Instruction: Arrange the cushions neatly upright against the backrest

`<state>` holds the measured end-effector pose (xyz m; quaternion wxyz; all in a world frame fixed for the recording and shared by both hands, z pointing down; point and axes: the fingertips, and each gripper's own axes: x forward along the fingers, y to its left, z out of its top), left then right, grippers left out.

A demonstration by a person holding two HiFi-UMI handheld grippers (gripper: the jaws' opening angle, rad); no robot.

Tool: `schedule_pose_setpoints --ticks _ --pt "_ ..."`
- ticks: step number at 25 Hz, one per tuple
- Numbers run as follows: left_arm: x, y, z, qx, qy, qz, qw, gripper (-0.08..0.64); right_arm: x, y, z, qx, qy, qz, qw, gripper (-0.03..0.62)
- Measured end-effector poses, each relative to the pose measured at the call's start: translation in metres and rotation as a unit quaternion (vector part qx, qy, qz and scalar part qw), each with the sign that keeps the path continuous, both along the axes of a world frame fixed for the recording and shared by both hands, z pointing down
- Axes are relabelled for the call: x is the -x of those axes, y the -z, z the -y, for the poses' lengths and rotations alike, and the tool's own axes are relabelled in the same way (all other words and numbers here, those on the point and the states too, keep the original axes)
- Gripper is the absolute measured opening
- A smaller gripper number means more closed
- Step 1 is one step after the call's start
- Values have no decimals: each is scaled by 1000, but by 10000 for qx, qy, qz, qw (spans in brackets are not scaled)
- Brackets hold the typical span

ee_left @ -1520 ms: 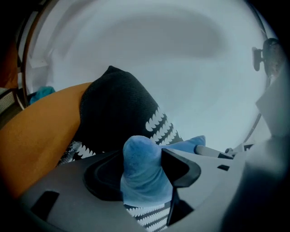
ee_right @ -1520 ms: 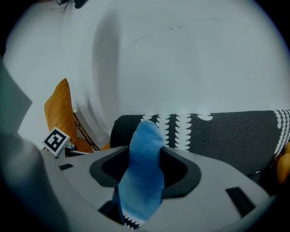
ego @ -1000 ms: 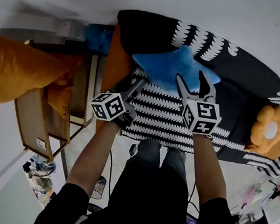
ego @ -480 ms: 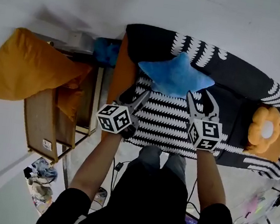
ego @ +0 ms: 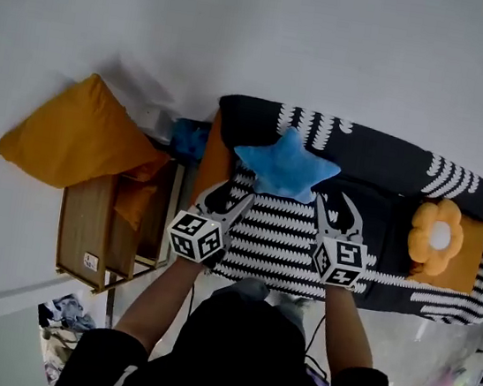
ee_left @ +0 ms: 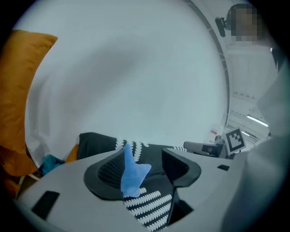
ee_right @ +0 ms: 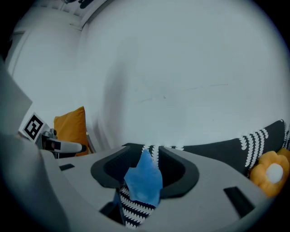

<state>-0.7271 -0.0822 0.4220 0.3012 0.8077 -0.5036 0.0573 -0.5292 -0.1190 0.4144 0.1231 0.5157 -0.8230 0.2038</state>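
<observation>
A black sofa [ego: 388, 164] with a white-patterned seat cover is seen from above in the head view, set against a pale wall. Off the sofa's left end, as the head view shows it, a large plain orange pillow [ego: 76, 133] is propped on top of a wooden shelf unit [ego: 85, 228]. A blue star-shaped plush cushion [ego: 286, 163] is stood upright against the sofa's backrest, towards the left end of the seat, with one point upward. At the sofa's opposite end, an orange flower-shaped cushion with a white centre [ego: 439, 233] is leant against the backrest. The left gripper [ego: 230, 197] and the right gripper [ego: 337, 208] are held out over the front part of the sofa seat, one at each side of the star cushion and clear of it. In each gripper view the blue cushion is seen beyond the gap between the jaws, not pressed by the pads. The jaws of both grippers have just been closing on nothing: those of the left are kept moderately apart, those of the right narrower.
</observation>
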Motion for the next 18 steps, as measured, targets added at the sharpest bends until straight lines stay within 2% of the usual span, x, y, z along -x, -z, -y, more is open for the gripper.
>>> schedule_pose_setpoints --ticks 3,7,14,18 --pt "-25 35 -7 -400 -94 51 9991 273 -37 36 -20 -296 -167 67 9994 201" --pt "-81 78 -15 -963 -405 125 9944 258 -115 74 -57 -605 -546 -35 9967 190" --pt "-217 122 -52 -1294 -1225 -209 9838 255 -279 107 -151 -760 -1752 -149 9815 183" --pt "-286 133 -82 -1378 -1550 -248 9779 250 -353 114 -216 -779 -2331 -129 9692 181"
